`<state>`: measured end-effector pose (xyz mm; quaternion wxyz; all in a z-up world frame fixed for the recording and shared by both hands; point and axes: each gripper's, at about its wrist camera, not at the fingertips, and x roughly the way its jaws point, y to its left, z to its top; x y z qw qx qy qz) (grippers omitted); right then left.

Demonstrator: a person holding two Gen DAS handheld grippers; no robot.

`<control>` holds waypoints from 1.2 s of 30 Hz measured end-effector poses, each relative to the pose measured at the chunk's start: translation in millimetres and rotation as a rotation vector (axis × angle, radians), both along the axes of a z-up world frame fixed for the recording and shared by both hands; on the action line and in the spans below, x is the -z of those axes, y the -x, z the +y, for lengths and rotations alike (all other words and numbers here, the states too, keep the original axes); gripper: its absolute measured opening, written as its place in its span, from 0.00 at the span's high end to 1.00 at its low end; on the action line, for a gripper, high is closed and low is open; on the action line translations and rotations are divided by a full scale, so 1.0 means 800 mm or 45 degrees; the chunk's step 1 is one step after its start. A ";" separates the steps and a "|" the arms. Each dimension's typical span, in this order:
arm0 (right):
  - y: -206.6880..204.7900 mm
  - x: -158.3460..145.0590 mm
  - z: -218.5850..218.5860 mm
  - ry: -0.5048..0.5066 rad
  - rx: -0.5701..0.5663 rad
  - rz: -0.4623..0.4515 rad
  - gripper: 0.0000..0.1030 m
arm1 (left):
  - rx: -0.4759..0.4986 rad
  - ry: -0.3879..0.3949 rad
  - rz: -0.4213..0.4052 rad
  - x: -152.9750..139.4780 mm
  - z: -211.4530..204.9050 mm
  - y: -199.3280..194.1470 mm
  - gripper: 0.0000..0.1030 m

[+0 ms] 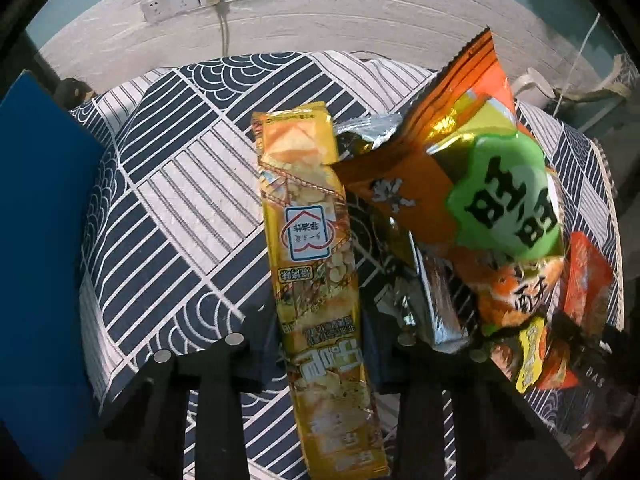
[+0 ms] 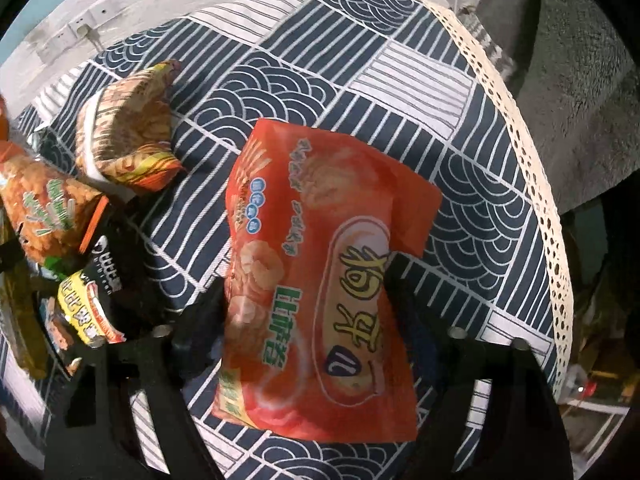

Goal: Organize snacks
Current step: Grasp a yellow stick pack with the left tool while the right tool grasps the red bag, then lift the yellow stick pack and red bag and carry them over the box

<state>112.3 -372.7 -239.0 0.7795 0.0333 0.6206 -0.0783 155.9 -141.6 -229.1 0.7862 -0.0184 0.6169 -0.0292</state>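
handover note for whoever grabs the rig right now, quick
Left gripper: fingers either side of the long yellow snack pack; a firm grip cannot be told.
Right gripper: shut on the red snack bag, lifted over the patterned tablecloth.
Elsewhere: orange bag with green label in a loose pile beside the yellow pack; a crumpled brown-yellow bag lies apart.
Done: nothing visibly sorted yet.
Left: place both packs, then sort the pile.

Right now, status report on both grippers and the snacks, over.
Left hand-held gripper around yellow pack. Right hand-held gripper around red bag. Orange bag leaning close beside yellow pack; more snacks piled there.
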 end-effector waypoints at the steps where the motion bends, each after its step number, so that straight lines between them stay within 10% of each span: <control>1: 0.009 -0.004 -0.002 -0.005 -0.004 0.003 0.42 | 0.005 0.000 0.001 -0.001 0.002 0.002 0.67; 36: 0.105 -0.166 0.109 -0.062 -0.234 -0.283 0.52 | 0.117 -0.057 -0.284 -0.129 0.071 0.133 0.69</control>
